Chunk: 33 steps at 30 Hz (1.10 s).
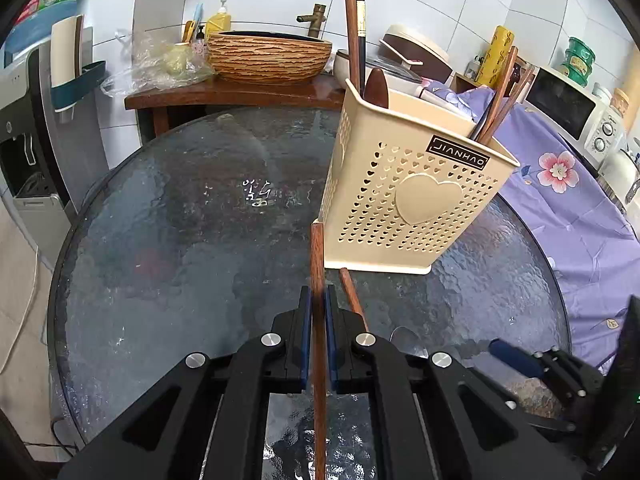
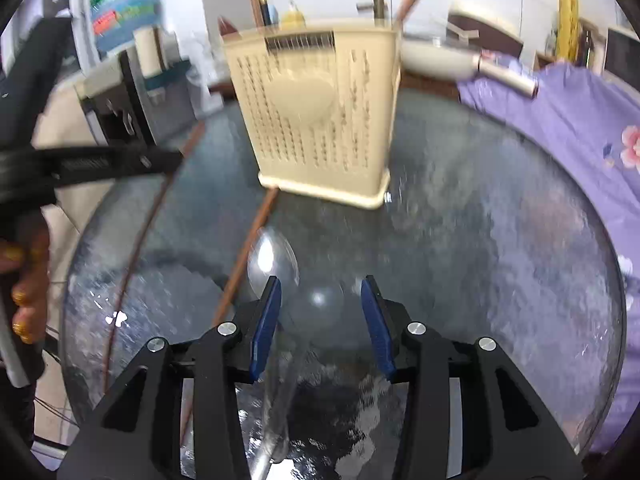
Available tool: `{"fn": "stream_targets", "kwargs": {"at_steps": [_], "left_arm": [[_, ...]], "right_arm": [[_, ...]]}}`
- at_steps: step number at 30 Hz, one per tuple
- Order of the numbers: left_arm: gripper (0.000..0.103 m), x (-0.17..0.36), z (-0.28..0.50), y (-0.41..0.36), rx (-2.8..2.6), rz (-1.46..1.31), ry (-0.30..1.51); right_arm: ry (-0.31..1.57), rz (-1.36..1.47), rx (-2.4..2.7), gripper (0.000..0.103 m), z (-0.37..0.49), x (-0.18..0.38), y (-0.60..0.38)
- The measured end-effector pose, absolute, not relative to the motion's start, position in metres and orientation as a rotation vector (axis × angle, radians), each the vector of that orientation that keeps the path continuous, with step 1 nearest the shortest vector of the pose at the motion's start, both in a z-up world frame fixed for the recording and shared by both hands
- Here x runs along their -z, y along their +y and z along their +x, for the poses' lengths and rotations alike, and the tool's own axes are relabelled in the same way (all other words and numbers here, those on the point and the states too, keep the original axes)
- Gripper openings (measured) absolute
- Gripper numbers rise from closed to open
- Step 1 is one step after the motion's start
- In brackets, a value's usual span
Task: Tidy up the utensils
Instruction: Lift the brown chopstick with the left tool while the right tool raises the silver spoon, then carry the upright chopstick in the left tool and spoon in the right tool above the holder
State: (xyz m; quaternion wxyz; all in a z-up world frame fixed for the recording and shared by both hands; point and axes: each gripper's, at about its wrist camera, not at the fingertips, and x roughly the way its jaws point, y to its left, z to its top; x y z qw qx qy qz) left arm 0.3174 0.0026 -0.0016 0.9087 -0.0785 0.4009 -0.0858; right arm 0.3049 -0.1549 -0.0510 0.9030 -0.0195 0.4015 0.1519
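- My left gripper (image 1: pixel 319 312) is clenched on a wooden chopstick (image 1: pixel 318 264), whose tip rises toward the utensil holder.
- A second wooden chopstick (image 1: pixel 352 294) lies on the glass tabletop (image 1: pixel 160 240), its end just before the holder's base.
- The cream utensil holder (image 1: pixel 404 196) stands upright with chopsticks and a spoon inside.
- My right gripper (image 2: pixel 320 312) is released, with a metal spoon (image 2: pixel 272 264) lying between its fingers, untouched.
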Motion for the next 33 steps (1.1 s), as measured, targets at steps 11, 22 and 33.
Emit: {"fn": "stream_targets", "kwargs": {"at_steps": [11,22,33], "left_arm": [[0.006,0.002,0.315,0.001,0.192,-0.160,0.828],[0.006,0.005,0.316,0.001,0.190,-0.161,0.832],[0.006,-0.001,0.312,0.002,0.196,-0.170,0.811]], "right_arm": [[0.937,-0.101,-0.282,0.042,0.314,0.075,-0.142],[0.941,-0.123,-0.263,0.042,0.322,0.073,-0.129],[0.905,-0.041,-0.294,0.037,0.322,0.068,-0.134]]}}
